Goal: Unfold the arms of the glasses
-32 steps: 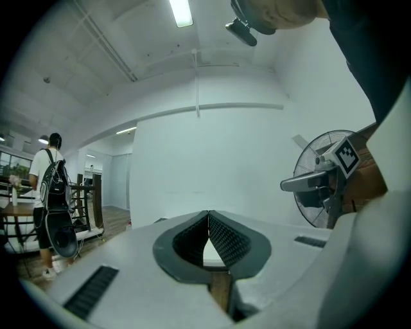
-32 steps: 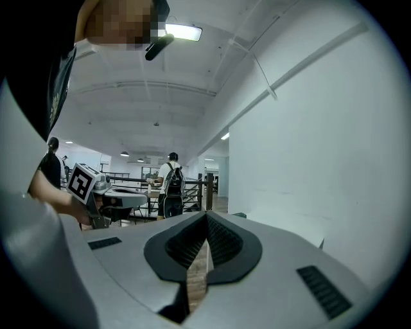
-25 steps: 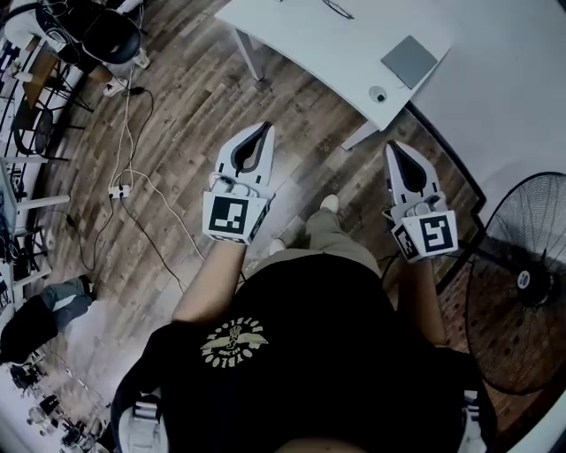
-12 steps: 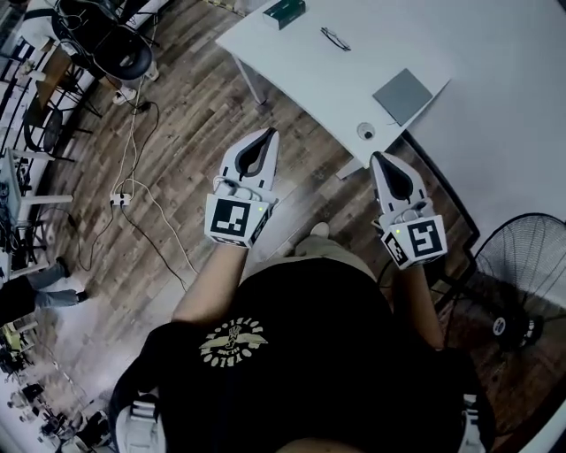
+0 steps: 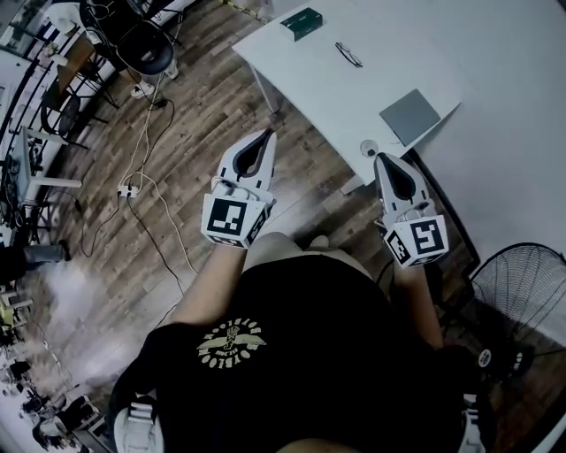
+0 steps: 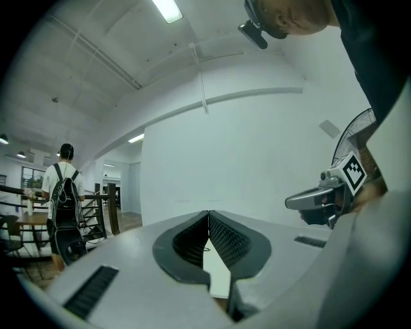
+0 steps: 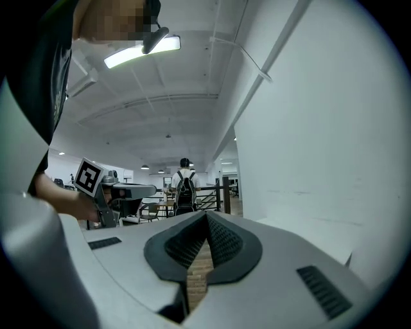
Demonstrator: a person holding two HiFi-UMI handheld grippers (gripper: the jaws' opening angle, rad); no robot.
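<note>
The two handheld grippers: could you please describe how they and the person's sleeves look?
The left gripper and right gripper are white tapered shells with dark ribbed pads, each bearing a cube of black square markers. The person wears a black short-sleeved T-shirt with a pale emblem.

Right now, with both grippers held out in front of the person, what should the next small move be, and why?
Probably step closer and carry both grippers out over the table toward the glasses. The glasses lie well up the table near a green box, out of reach. The left gripper hangs over the floor and the right gripper is only about at the table's near edge. Both are shut and empty.
</note>
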